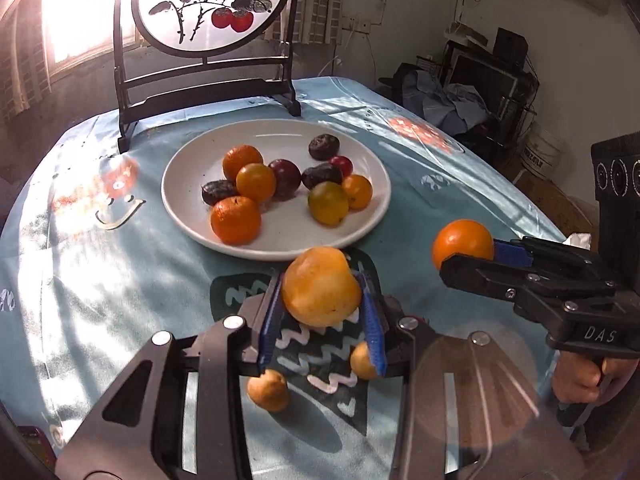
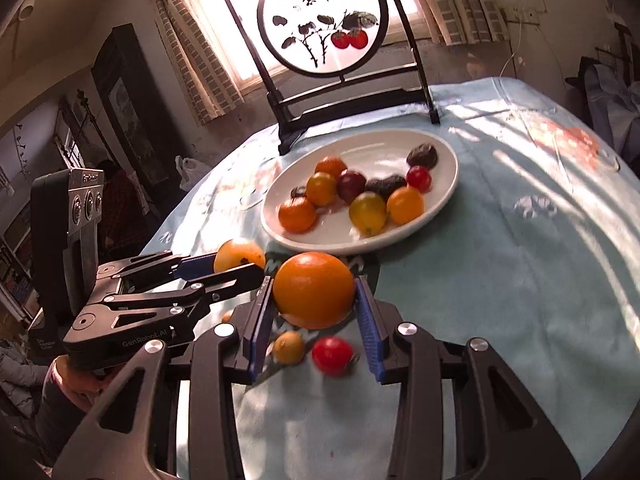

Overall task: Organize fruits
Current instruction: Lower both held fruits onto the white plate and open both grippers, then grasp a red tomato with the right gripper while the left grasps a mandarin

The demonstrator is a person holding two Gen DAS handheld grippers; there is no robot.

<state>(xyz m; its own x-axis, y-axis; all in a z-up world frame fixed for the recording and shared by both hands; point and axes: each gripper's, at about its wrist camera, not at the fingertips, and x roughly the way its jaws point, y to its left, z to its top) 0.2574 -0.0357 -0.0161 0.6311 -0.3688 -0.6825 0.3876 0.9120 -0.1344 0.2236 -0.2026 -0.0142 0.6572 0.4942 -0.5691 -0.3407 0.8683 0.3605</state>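
A white plate (image 1: 188,216) holds several oranges, dark plums and small tomatoes; it also shows in the right wrist view (image 2: 448,160). My left gripper (image 1: 322,308) is shut on a pale orange fruit (image 1: 320,286) above the cloth, just short of the plate's near rim. My right gripper (image 2: 314,300) is shut on a bright orange (image 2: 314,288), held to the right of the left one; it shows in the left wrist view (image 1: 462,242). Two small yellow fruits (image 1: 268,390) (image 1: 362,360) and a red tomato (image 2: 332,356) lie on the cloth below the grippers.
A dark wooden stand with a round painted screen (image 1: 212,4) stands behind the plate. The light blue tablecloth (image 1: 100,280) covers a round table. Furniture and clothes (image 1: 460,100) crowd the room's right side.
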